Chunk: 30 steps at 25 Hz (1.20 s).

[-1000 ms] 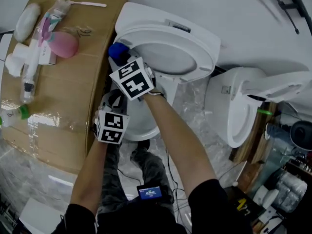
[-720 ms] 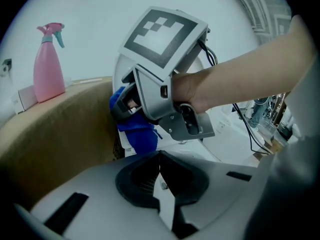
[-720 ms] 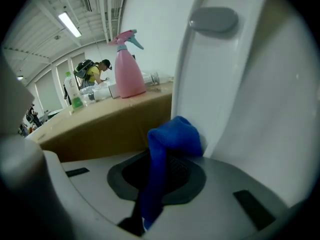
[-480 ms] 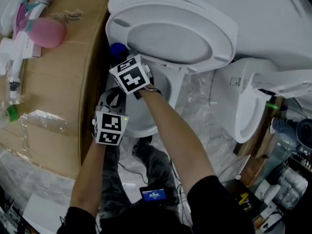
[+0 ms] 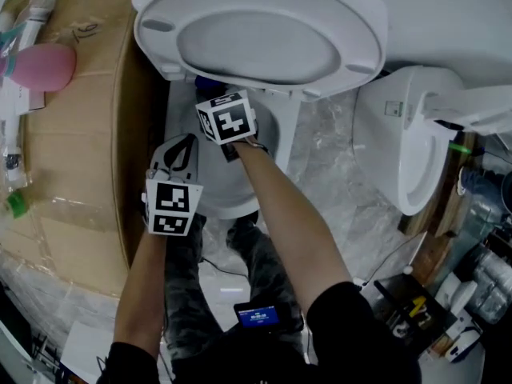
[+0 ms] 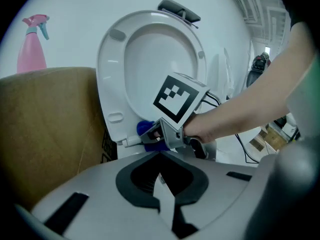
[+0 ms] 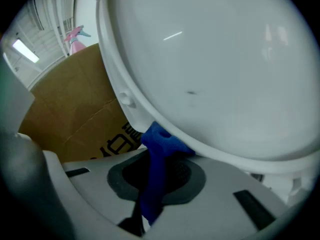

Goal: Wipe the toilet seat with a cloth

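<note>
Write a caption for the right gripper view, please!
Right tool holds a crumpled blue cloth against the raised white toilet seat, beside a brown cardboard box.

Your cloth (image 7: 156, 144) is bright blue; the toilet seat (image 6: 112, 76) white; the cardboard box (image 5: 76, 158) on your left brown; the spray bottle (image 6: 31, 49) pink.

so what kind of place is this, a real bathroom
Probably a staged test area, not a fitted bathroom: a toilet with its seat raised and a second toilet stand close together on plastic sheeting, and a big cardboard box beside them holds a pink spray bottle.
</note>
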Motion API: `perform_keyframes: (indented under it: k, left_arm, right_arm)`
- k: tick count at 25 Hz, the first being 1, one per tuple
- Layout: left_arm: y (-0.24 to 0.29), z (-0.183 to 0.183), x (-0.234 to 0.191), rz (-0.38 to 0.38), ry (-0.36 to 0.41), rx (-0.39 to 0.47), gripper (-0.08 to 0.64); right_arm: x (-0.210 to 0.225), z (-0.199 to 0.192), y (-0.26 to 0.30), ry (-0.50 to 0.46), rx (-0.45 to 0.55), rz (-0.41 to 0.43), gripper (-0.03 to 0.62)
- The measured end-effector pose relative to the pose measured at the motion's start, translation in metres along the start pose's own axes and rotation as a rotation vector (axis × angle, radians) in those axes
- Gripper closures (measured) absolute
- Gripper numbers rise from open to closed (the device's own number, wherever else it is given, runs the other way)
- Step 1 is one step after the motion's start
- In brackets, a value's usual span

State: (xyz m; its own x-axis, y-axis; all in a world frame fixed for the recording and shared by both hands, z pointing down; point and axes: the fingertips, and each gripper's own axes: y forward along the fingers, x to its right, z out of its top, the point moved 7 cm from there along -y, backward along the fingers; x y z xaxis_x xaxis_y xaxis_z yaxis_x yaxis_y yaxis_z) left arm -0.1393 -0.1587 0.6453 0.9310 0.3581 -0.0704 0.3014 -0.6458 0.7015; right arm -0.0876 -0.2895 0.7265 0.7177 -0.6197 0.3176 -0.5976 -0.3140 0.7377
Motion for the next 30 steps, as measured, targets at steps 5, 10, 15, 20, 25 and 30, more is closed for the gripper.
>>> perform_keyframes:
  k: [5,10,15,20,25,30]
  left_arm:
    - [0.008,0.002,0.014,-0.021,0.023,-0.008,0.548]
    - [0.015,0.009,0.029,-0.044,0.050,-0.016,0.548]
    - [0.016,0.020,0.039,-0.058,0.074,-0.009,0.548]
    - [0.019,0.031,0.052,-0.074,0.102,-0.003,0.548]
    - [0.025,0.040,0.068,-0.093,0.127,0.000,0.548]
    - [0.027,0.054,0.087,-0.115,0.151,0.006,0.548]
  right_arm:
    - [0.032,-0.015,-0.016,0.090,0.035,-0.037,0.541]
    - [0.050,-0.023,-0.029,0.050,0.032,-0.062,0.540]
    - [0.068,-0.031,-0.052,0.069,0.026,-0.116,0.540]
    - [0.090,-0.040,-0.073,0.095,0.042,-0.161,0.540]
    - [0.108,-0.047,-0.096,0.123,0.074,-0.187,0.540]
    - [0.125,-0.048,-0.123,0.162,0.110,-0.217,0.540]
